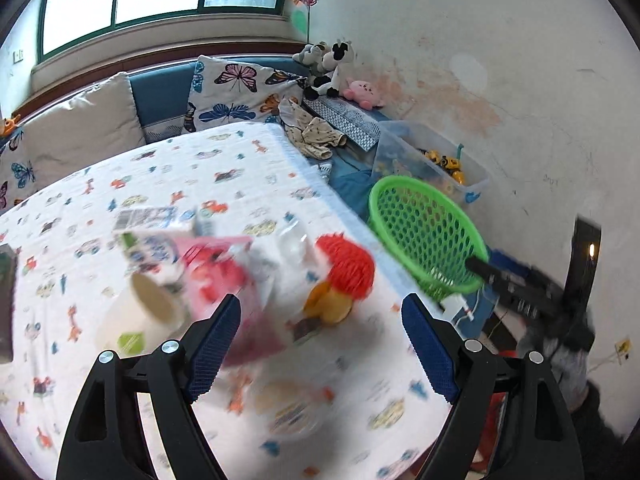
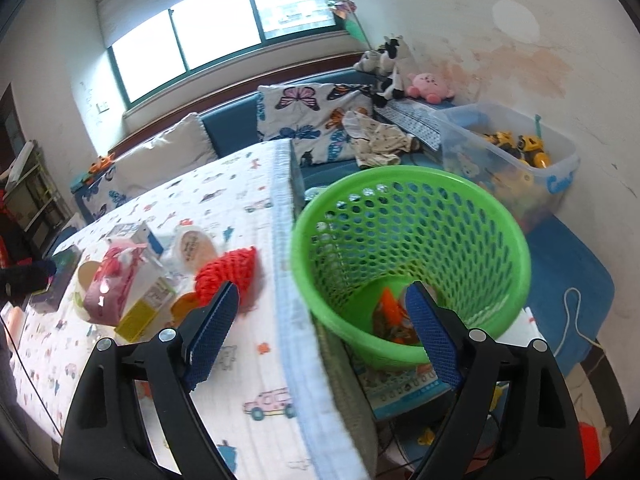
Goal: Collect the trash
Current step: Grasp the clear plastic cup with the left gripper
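Printed tablecloth, blurred trash pile — basket's orange wrapper, perhaps, right-view only.

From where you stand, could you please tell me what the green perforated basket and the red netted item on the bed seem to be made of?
The green perforated basket looks like moulded plastic, smooth and slightly glossy, with regular punched holes. The red netted item appears to be soft foam mesh, matte, judging by its woven, springy-looking lattice; motion blur leaves that uncertain.

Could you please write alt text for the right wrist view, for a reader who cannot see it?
The open right gripper hovers over the edge of a cloth-covered table, facing a green basket that already holds an orange wrapper. Cartons, a cup and a red net lie on the table to the left.
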`<state>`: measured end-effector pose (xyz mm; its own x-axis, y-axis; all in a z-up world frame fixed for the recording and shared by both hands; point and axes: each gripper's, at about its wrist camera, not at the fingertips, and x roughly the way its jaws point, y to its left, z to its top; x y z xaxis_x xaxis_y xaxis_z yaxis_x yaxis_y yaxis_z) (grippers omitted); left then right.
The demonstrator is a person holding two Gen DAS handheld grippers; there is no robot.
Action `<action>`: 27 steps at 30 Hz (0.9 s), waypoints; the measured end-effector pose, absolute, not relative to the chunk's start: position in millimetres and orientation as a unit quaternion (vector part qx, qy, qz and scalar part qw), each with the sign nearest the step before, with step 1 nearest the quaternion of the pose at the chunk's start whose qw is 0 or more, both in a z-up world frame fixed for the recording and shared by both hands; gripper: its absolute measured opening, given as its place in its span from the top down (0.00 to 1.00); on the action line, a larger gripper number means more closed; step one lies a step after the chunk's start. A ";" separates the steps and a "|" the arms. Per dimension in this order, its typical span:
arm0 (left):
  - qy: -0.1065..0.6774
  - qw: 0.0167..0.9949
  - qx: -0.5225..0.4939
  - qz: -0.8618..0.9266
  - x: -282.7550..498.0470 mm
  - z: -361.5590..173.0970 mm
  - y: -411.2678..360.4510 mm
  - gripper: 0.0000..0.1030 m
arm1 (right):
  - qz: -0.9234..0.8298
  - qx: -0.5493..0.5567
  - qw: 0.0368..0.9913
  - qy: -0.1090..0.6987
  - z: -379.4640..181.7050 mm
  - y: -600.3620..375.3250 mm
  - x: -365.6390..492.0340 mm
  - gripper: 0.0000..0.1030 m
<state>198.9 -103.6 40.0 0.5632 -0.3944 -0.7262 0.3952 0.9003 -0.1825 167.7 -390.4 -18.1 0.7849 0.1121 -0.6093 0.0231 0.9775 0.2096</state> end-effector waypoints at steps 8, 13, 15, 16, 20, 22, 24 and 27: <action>0.435 0.871 0.003 -0.227 164.8 -1.0 -76.5 0.23 | 0.033 0.093 0.939 0.330 -18.0 -372.7 168.5 0.17; 0.440 0.864 0.005 -0.246 153.1 -23.1 -75.7 0.23 | 0.033 0.088 0.937 0.335 -21.1 -366.9 169.8 0.17; 0.442 0.863 0.011 -0.244 151.8 -32.6 -78.8 0.23 | 0.034 0.091 0.936 0.339 -23.9 -367.0 170.4 0.17; 0.445 0.862 0.014 -0.244 151.9 -36.3 -80.3 0.23 | 0.035 0.091 0.935 0.341 -24.4 -366.7 170.7 0.17; 0.452 0.861 0.022 -0.232 157.8 -49.9 -84.3 0.23 | 0.039 0.087 0.934 0.344 -25.5 -363.8 173.3 0.17; 0.453 0.862 0.028 -0.225 160.9 -55.0 -86.4 0.23 | 0.041 0.085 0.934 0.346 -26.1 -362.6 174.9 0.17; 0.455 0.863 0.035 -0.218 163.7 -59.7 -89.3 0.23 | 0.041 0.084 0.933 0.347 -26.9 -361.5 175.8 0.17; 0.457 0.862 0.040 -0.213 166.4 -64.0 -92.3 0.23 | 0.044 0.085 0.932 0.349 -28.1 -361.0 177.8 0.17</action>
